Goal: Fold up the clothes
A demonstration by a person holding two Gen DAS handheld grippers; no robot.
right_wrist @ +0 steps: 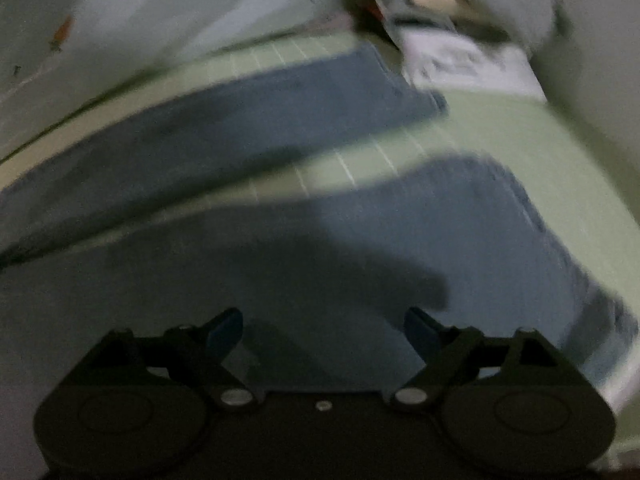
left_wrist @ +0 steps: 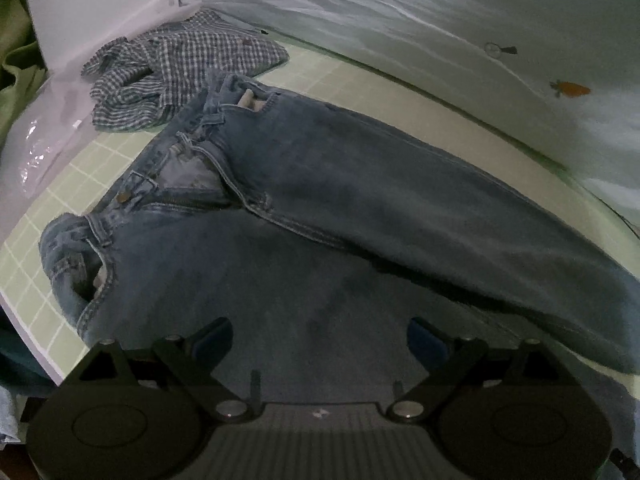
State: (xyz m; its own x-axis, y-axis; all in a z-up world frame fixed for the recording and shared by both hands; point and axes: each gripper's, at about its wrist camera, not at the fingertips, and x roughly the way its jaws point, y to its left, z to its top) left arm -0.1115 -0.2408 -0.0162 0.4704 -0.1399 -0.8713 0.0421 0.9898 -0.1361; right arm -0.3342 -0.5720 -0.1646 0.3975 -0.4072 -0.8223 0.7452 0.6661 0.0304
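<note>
A pair of blue jeans (left_wrist: 320, 200) lies flat on the green gridded mat (left_wrist: 52, 200), waistband to the left, legs running right. My left gripper (left_wrist: 320, 340) is open and empty, just above the near thigh of the jeans. In the blurred right wrist view the two jeans legs (right_wrist: 420, 216) lie apart with mat (right_wrist: 520, 128) between them. My right gripper (right_wrist: 323, 330) is open and empty over the near leg.
A crumpled blue-and-white checked shirt (left_wrist: 180, 72) lies beyond the waistband at the back left. A clear plastic bag (left_wrist: 44, 136) lies at the left edge. A pale sheet wall (left_wrist: 440, 20) rises behind the mat. White papers (right_wrist: 472, 64) lie past the leg ends.
</note>
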